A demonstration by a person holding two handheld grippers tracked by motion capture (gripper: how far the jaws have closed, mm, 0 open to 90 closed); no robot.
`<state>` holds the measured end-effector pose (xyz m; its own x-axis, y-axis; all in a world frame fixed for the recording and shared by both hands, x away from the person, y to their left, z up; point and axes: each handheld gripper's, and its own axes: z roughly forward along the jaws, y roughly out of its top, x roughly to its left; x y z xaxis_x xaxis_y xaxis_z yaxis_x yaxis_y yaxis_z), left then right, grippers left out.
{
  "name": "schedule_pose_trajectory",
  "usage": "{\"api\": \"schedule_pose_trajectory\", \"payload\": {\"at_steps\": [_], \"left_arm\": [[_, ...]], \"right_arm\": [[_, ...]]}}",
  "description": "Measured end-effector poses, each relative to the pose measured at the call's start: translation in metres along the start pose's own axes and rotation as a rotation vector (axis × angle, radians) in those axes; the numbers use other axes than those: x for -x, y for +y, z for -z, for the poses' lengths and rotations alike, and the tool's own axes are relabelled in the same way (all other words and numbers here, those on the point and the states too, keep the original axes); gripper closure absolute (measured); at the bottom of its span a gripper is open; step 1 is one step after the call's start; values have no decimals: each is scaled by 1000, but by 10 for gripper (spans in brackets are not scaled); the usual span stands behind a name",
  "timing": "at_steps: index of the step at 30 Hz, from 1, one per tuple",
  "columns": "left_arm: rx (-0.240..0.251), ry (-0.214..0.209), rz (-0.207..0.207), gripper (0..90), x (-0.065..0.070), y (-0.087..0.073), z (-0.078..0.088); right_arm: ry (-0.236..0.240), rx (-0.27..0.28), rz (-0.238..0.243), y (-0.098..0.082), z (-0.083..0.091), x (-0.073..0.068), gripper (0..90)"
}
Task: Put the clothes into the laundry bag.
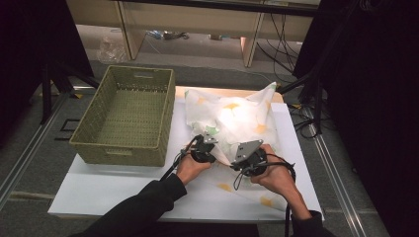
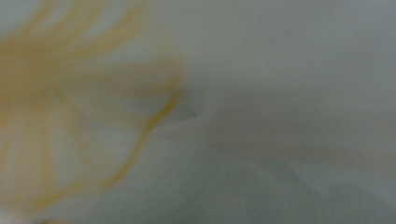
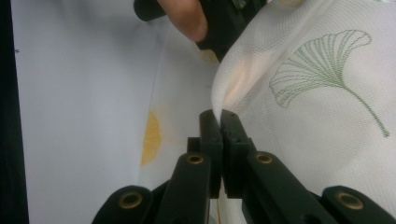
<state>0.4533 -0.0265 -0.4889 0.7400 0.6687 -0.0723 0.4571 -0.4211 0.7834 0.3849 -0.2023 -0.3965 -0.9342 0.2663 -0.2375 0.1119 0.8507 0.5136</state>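
Observation:
A white cloth (image 1: 237, 116) printed with yellow and green ginkgo leaves lies bunched on the white table (image 1: 113, 190), its near part lifted between my two grippers. My right gripper (image 1: 238, 150) is shut on a fold of the cloth (image 3: 317, 116); in the right gripper view its jaws (image 3: 220, 116) pinch the edge tightly. My left gripper (image 1: 211, 139) sits close on the left at the cloth's raised edge, and from the right gripper view it (image 3: 219, 28) has cloth hanging from it. Blurred cloth (image 2: 280, 93) with a yellow leaf lies right against the left gripper's camera, hiding its jaws.
An empty green wicker basket (image 1: 126, 116) stands on the table's left part, just left of the cloth. Bare white table lies in front of the basket. Dark stands and cables run along the right side, and wooden furniture stands beyond the table.

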Motion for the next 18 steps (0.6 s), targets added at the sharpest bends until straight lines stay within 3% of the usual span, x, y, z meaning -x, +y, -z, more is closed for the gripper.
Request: {"api": "schedule_pose_trajectory", "payload": {"at_steps": [1,6,10,13,15,18], "left_arm": [[8,5,-3,857,2,3,-2],[60,10,18,861,3,13,-15],[32,-16,22,799,2,11,-15],[1,-27,21,617,1,5,1],[7,-12,-19,517,1,-3,18],[-3,6,-38,435,-2,-12,39]], "right_arm": [[-2,-7,-24,-1,0,-1,900],[2,-19,-21,0,1,-2,900],[15,-20,-30,-3,0,-1,900],[24,-19,-16,-3,-2,1,900],[24,-16,-20,-3,-2,1,900],[22,-15,-20,-4,-3,1,900]]}}
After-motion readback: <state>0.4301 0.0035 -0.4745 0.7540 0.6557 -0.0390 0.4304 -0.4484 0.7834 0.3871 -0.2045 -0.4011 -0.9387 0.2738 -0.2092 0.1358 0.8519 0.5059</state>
